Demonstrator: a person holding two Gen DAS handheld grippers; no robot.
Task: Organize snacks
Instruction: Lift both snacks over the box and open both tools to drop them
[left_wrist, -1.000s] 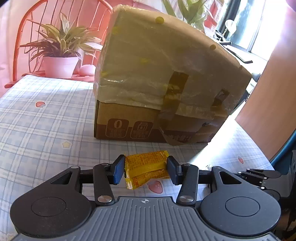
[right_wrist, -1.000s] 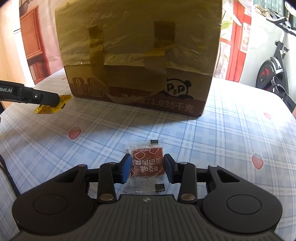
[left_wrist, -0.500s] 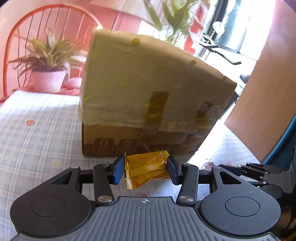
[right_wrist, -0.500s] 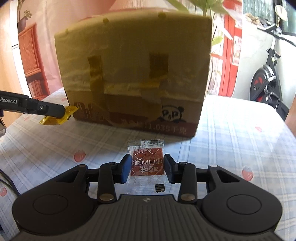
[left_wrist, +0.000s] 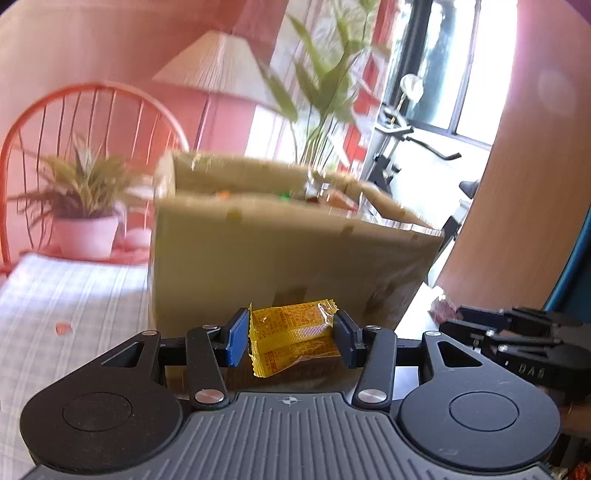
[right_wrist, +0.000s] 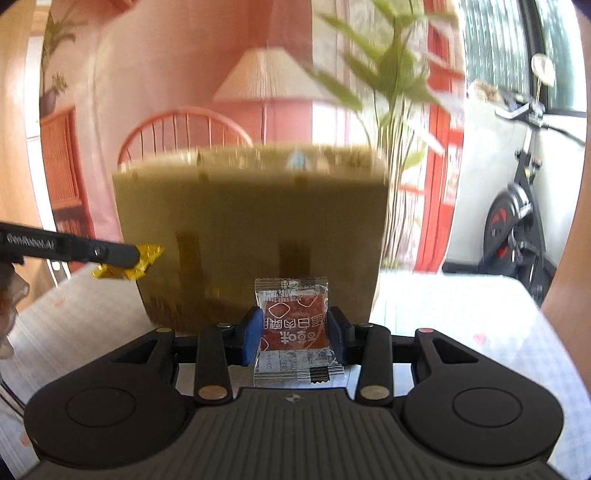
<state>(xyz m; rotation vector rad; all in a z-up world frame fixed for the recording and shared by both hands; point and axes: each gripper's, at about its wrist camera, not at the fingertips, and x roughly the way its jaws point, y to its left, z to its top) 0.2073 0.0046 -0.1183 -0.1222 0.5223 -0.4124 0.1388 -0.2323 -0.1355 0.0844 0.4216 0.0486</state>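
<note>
A yellow packet (left_wrist: 293, 338) and a clear packet with a red centre (right_wrist: 293, 328) are seen. The box (left_wrist: 288, 254) is brown, and the bench cloth (left_wrist: 66, 295) at lower left is checked in pale blue.

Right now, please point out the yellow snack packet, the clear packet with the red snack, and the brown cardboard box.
yellow snack packet (left_wrist: 291, 332), left wrist view, middle of the wrapper.
clear packet with the red snack (right_wrist: 293, 325), right wrist view, red centre.
brown cardboard box (right_wrist: 251, 206), right wrist view, front wall.
</note>
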